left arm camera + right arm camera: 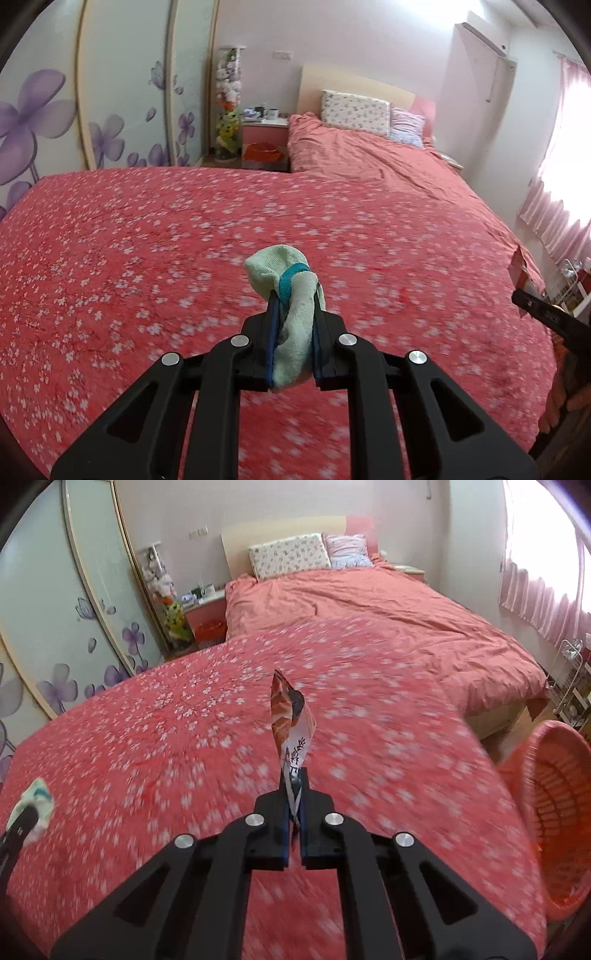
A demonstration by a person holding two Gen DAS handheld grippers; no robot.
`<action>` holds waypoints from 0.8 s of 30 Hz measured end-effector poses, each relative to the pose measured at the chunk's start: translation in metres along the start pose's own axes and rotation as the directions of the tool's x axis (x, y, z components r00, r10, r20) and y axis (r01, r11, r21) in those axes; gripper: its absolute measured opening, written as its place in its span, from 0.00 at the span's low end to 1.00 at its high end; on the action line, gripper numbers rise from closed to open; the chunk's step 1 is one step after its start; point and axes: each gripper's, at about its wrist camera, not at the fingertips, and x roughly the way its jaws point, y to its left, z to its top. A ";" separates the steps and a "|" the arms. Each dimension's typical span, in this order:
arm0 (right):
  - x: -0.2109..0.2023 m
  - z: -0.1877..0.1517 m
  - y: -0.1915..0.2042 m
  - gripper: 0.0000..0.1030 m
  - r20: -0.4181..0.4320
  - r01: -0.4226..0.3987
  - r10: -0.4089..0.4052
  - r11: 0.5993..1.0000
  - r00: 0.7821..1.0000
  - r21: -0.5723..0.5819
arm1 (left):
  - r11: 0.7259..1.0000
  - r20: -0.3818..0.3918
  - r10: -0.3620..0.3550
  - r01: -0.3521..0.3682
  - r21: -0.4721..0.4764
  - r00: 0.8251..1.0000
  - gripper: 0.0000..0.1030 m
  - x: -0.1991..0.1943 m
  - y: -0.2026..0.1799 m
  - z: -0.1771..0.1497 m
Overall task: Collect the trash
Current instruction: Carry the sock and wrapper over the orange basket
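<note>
My left gripper is shut on a pale green sock with a teal band, held above the red floral bedspread. The sock also shows at the far left of the right wrist view. My right gripper is shut on a crumpled red and white snack wrapper, which stands up from the fingers above the bedspread. The right gripper and its wrapper appear at the right edge of the left wrist view. An orange basket stands at the right, beside the bed.
A second bed with a pink duvet and pillows lies beyond. A wardrobe with purple flower doors runs along the left. A pink nightstand stands between. A white wire rack and curtains are at the right.
</note>
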 end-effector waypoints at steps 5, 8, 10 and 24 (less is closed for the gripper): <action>-0.051 -0.024 -0.026 0.05 0.047 0.001 -0.001 1.000 0.999 0.005 | 0.998 0.010 -0.054 0.054 0.045 0.998 0.14 -0.021 -0.037 -0.009; -0.073 -0.037 -0.041 0.05 0.065 0.002 -0.003 1.000 0.998 0.019 | 0.994 0.004 -0.084 0.084 0.066 0.996 0.14 -0.029 -0.057 -0.015; -0.086 -0.043 -0.050 0.05 0.074 -0.001 -0.001 1.000 0.997 0.030 | 0.991 0.002 -0.107 0.107 0.084 0.994 0.14 -0.035 -0.072 -0.019; -0.145 -0.072 -0.133 0.05 0.148 0.048 -0.067 0.990 0.987 0.130 | 0.946 -0.014 -0.260 0.257 0.197 0.966 0.14 -0.061 -0.170 -0.037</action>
